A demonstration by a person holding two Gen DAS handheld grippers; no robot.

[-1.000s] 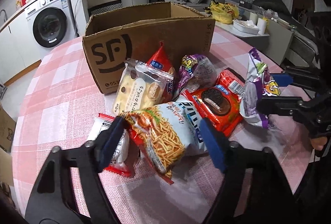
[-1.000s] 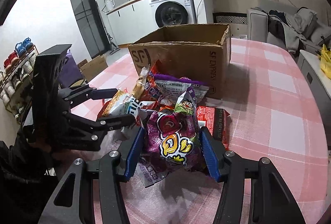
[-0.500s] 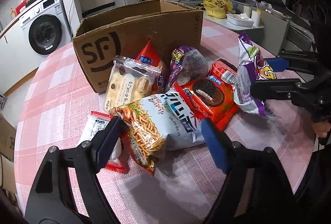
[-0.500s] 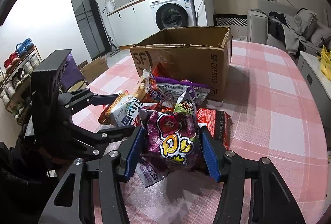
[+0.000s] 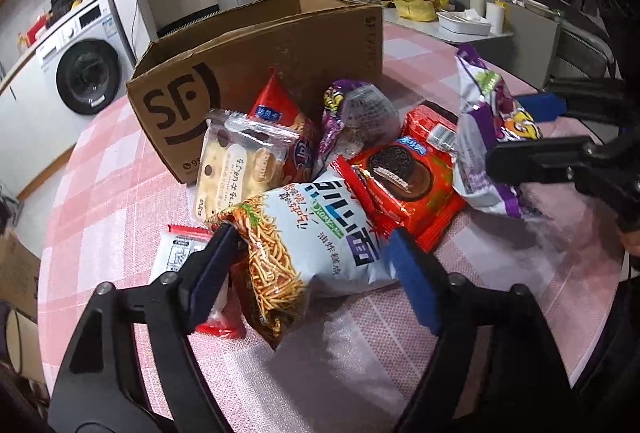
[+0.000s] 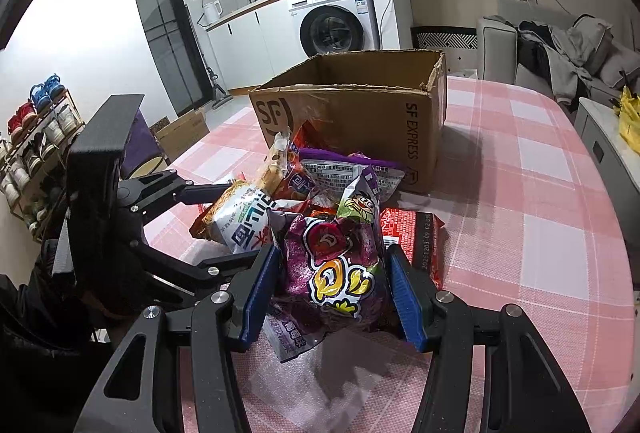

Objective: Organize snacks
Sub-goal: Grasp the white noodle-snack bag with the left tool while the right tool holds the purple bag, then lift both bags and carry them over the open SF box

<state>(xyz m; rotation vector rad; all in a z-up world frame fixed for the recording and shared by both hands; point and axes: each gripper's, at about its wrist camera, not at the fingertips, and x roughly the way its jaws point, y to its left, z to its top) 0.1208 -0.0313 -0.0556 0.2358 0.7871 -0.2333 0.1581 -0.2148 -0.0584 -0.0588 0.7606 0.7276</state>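
Note:
My left gripper [image 5: 312, 273] has a noodle snack bag [image 5: 304, 233] between its blue pads; the jaws are closing and both pads touch the bag's sides, its lower end hanging above the pink checked table [image 5: 360, 373]. To the right, my right gripper [image 6: 332, 289] is shut on a purple snack bag [image 6: 332, 265], held upright just above the table. The same purple bag [image 5: 480, 137] shows at the right of the left wrist view. Behind the snack pile stands an open cardboard box [image 5: 256, 73], also seen as box [image 6: 352, 117].
Loose on the table lie a red cookie pack [image 5: 400, 173], a cracker pack [image 5: 240, 169], a red bag [image 5: 276, 101], a second purple bag [image 5: 360, 113] and a small white and red packet [image 5: 180, 253]. A washing machine [image 6: 336, 25] and sofa stand beyond.
The left jaws widened, then narrowed again on the noodle bag, and the left gripper rolled a little. The right gripper kept still with the purple bag.

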